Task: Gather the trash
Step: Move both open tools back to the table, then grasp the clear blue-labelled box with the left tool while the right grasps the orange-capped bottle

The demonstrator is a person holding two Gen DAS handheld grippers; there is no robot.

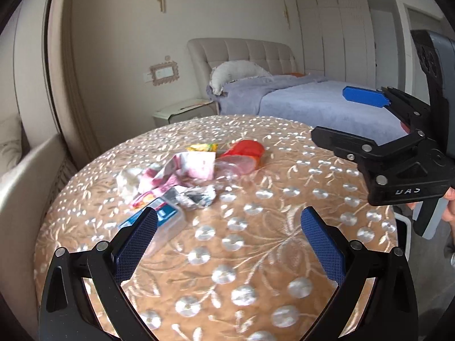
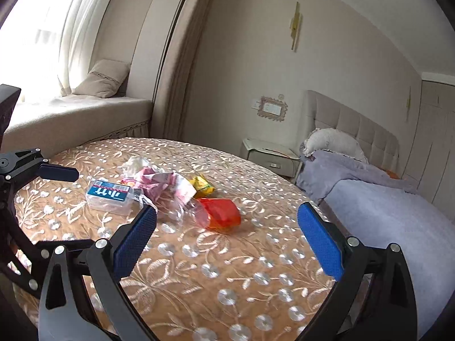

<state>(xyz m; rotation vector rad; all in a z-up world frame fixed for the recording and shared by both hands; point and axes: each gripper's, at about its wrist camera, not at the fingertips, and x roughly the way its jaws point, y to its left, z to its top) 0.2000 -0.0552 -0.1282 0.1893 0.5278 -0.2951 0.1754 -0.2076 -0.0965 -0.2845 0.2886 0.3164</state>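
- Judging from the litter still heaped on the round table (image 2: 216, 281), collection looks barely begun: nothing is held, and no bin or bag shows in either view.
- Both claws hover over the embroidered cloth with fingers spread wide and nothing between them: the left gripper (image 1: 229, 244) sits near the pile's closest edge, the right gripper (image 2: 227, 241) just short of the red piece.
- The pile lies near the table's middle: a clear plastic box with a blue label (image 2: 110, 196), a crumpled white tissue (image 2: 136, 163), a pink-and-white wrapper (image 2: 165, 186), a yellow snack packet (image 2: 203, 186), and a flattened clear bottle with a red label (image 2: 220, 213).
- A crinkled silver foil scrap (image 1: 197, 197) shows in the left view only.
- Left to do, as I judge it: every piece still needs picking up and carrying off.
- Hard to make out: the left finger covers part of the plastic box in the left view, the wrappers overlap so their count is uncertain, and the label's print is too blurred to read.
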